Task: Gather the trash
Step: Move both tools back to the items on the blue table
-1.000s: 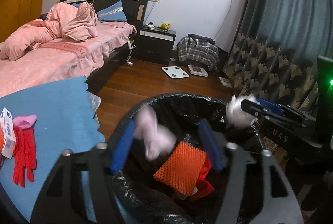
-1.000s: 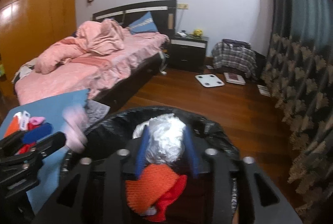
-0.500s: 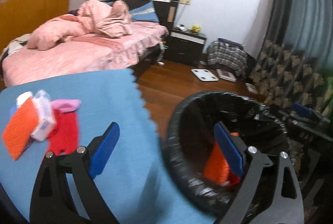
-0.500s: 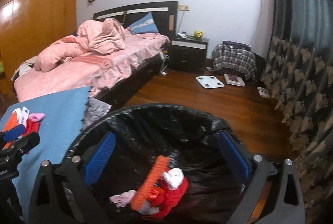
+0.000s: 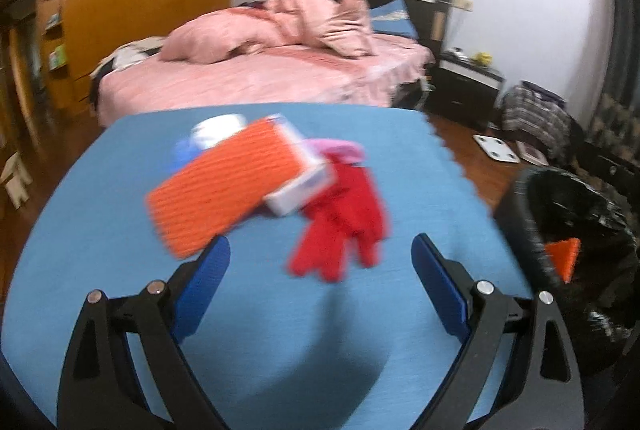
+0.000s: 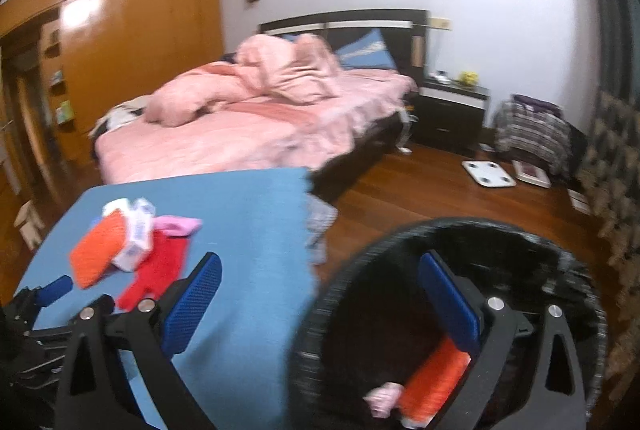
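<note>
Both gripper views at one moment, with the blue table (image 5: pixel 100 230) taken as landmark. The left gripper (image 5: pixel 320 262) hung over the near part of the table, its jaws spread wide and holding nothing. Just beyond its blue fingertips (image 5: pixel 208 270) lay the remaining clutter on the table: an orange knitted pad (image 5: pixel 224 190), a white box (image 5: pixel 304 182) resting partly on it, a red glove (image 5: pixel 340 226) beside the box, a pink item (image 5: pixel 340 148) behind the glove, and a white-and-blue object (image 5: pixel 208 134), too blurred to identify, at the far side of the pile. The right gripper (image 6: pixel 320 294) straddled the table's right edge, jaws likewise wide and empty, one finger over the table and the other over the bin (image 6: pixel 568 266). The black-lined bin stood just off the table's right edge; inside it lay an orange pad (image 6: pixel 432 386) and a pale pink scrap (image 6: pixel 382 396). A bed (image 5: pixel 280 78) with pink bedding stood beyond the table's far edge.
</note>
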`<state>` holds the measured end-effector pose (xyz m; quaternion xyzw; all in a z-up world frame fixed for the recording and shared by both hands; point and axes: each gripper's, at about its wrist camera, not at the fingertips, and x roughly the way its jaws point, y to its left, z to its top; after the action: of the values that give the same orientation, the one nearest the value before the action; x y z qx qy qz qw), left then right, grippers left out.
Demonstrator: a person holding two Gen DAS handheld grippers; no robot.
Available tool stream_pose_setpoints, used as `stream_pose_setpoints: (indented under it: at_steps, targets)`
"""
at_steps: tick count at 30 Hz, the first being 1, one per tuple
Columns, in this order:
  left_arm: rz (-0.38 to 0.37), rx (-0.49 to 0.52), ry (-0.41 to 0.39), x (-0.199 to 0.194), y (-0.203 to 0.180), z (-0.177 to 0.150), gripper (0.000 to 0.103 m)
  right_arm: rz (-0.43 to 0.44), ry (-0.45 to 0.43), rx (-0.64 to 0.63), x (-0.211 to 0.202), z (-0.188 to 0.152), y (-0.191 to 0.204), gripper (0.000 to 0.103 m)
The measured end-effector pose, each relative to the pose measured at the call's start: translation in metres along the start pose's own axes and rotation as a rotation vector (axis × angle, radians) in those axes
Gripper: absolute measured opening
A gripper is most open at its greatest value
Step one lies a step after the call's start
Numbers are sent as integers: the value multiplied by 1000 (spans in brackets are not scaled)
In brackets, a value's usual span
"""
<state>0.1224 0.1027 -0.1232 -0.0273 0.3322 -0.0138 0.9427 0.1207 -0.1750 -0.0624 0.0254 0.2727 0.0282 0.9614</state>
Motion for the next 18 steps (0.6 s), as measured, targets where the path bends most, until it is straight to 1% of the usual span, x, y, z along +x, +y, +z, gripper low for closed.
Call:
stream_pose_setpoints:
  at_steps: [5, 9, 13, 18]
  targets:
    - [71, -35, 11, 5, 42, 2, 89, 63, 22, -57, 27, -3, 48, 97]
    - [103, -65, 32, 11, 67, 3, 89, 86, 53, -78, 49, -7, 75, 97]
    - [107, -97, 47, 16, 83, 3, 89, 103, 101, -105, 74, -15, 99, 97]
    - [106, -110, 56, 18, 87, 1, 89, 108, 139, -119, 94, -26, 115, 97]
